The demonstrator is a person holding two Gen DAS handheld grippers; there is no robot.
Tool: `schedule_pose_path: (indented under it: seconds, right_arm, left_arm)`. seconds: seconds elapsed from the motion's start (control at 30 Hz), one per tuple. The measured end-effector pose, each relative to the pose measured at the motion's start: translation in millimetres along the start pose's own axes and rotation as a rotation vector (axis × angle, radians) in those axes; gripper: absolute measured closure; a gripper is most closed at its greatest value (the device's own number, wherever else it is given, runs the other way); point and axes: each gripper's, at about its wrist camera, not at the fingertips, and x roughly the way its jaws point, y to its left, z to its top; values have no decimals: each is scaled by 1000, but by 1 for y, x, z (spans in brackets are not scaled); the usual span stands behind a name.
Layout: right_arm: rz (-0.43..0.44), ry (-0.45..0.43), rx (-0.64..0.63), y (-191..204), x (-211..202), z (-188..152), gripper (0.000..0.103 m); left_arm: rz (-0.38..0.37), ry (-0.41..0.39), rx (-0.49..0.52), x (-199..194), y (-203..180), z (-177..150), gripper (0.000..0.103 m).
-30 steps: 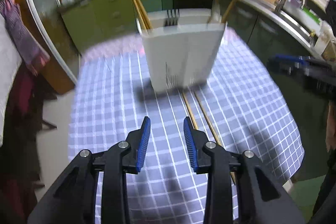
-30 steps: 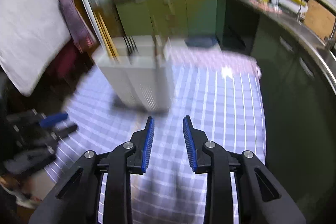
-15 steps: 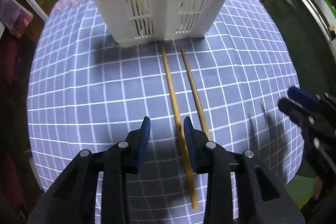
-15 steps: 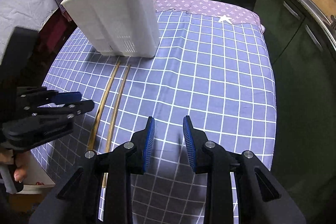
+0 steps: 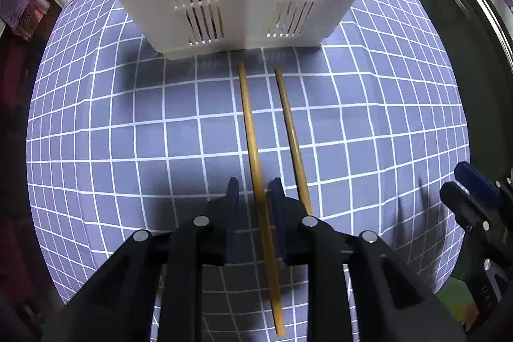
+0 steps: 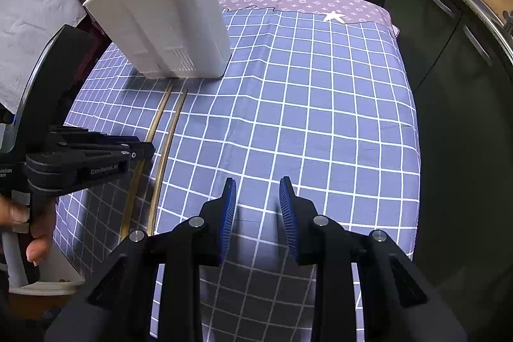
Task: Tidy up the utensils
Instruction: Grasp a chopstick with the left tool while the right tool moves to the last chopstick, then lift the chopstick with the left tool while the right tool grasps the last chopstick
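Utensil holder [image 6: 166,31] already stocked with chopsticks and a fork; 2 chopsticks [image 5: 256,156] left on the tabletop [image 6: 304,117], 1 straddled, ungripped, by the part-open left gripper [image 5: 255,191]; right gripper [image 6: 256,191] held open, empty.

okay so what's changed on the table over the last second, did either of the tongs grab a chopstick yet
The left tongs dropped low over the checked cloth and now straddle the left chopstick, jaws open, nothing gripped yet. The right tongs swung down toward the cloth and stay open and empty. Both chopsticks, including the right chopstick, and the white utensil holder kept their places.
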Motion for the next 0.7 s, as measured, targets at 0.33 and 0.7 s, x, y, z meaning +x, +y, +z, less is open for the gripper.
schedule_pose_path:
  seconds: [0.33, 0.7]
  right_arm:
    - [-1, 3, 9, -3, -1, -3, 74]
    - [-8, 38, -6, 4, 3, 0, 74]
  left_arm:
    - [-3, -5, 14, -2, -3, 5, 96]
    - [-39, -210, 53, -73, 19, -21, 96]
